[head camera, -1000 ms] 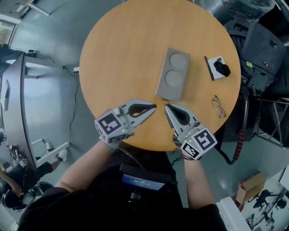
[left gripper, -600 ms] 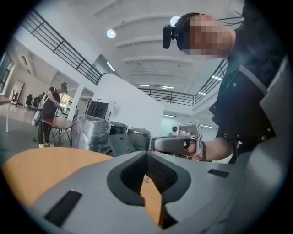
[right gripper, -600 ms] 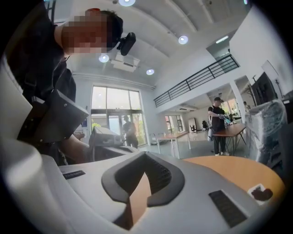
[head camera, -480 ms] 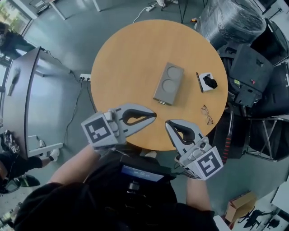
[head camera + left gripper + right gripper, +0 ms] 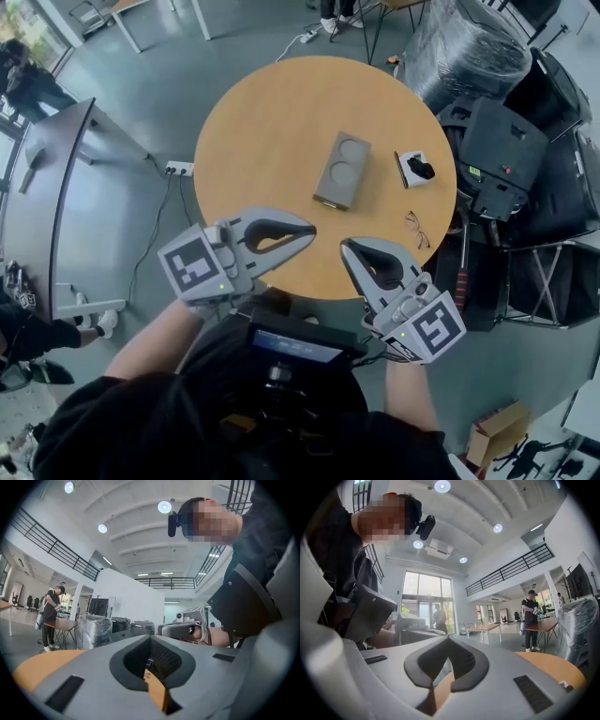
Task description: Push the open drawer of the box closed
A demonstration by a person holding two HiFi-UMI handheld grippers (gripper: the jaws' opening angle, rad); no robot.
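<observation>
Fingers [image 5: 281,221] closed, left gripper [image 5: 312,230] and right gripper [image 5: 345,246] retreated from box [image 5: 339,172].

Your table [image 5: 253,122] — round, wood-colour top, you see it from steeply above.

Things on it, all in right half of top:
- Grey box [image 5: 341,170], long shape, two round hollows in upper face. Lies flat near middle, a little slanted.
- Small white square piece [image 5: 413,159], right of box, apart from it. Black lump [image 5: 423,170] sits on it.
- Thin black stick [image 5: 400,171] just at left side of white piece.
- Glasses [image 5: 416,228] — nearer to you, close to right edge, touching nothing.
</observation>
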